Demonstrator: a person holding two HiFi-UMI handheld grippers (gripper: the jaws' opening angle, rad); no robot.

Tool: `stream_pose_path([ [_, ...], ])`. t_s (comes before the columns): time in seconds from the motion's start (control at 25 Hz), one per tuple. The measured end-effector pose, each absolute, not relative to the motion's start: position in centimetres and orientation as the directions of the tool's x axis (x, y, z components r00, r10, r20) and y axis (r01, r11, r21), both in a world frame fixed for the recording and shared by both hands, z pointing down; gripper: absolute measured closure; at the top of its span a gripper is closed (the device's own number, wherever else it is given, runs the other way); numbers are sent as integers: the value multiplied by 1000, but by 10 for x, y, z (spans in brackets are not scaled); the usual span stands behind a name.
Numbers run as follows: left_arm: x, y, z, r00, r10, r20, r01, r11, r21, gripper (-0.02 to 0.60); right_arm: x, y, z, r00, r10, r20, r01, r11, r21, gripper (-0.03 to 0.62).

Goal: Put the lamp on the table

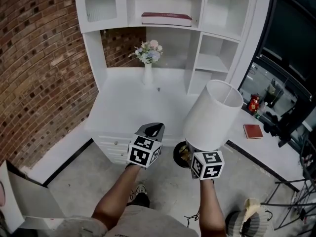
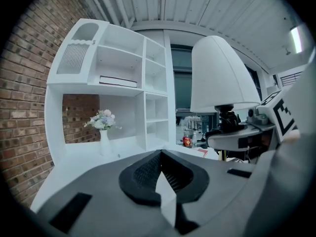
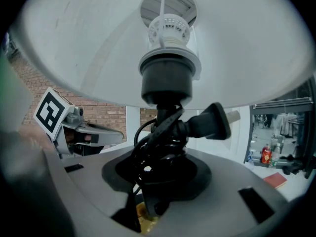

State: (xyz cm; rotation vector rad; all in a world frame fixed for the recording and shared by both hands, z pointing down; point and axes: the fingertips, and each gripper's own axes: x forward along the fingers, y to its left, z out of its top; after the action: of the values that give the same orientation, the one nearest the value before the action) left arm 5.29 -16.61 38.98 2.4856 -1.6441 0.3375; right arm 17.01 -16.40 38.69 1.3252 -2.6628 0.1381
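One white-shaded lamp (image 1: 213,111), tilted, clamped at its cord-wrapped stem in right tool (image 3: 158,177), held off the counter (image 1: 126,107) near its front edge. Left tool (image 2: 159,158) beside it, jaws together, nothing between. On counter, vase (image 1: 148,74) holding flowers (image 1: 148,52); in upper shelf compartment (image 1: 195,4), one book (image 1: 166,19) lying flat.

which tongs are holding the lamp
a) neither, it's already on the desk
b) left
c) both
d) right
d: the right tongs are closed on the lamp at its stem, where its cord is bunched up, while the left tongs are shut with nothing in them.
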Motion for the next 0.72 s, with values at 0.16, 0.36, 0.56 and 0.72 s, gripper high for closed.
stream_pose_path([
  [0.16,16,-200,384,359,-894,266,-928,-373,-1,584,136,-200,382,-604,-774,190,-790,613,-12,459],
  [0.36,-26,-234,384,349,-896,274,-933,-359,11,584,94,-237,379,-616,-763,197,-779,627,-9,459],
  [0.56,-56,-269,383,359,-892,276,-930,-368,19,584,61,-271,378,-616,-758,214,-776,630,0,459],
  [0.72,-77,-293,387,368,-887,280,-926,-376,26,584,40,-293,379,-610,-761,221,-779,628,9,459],
])
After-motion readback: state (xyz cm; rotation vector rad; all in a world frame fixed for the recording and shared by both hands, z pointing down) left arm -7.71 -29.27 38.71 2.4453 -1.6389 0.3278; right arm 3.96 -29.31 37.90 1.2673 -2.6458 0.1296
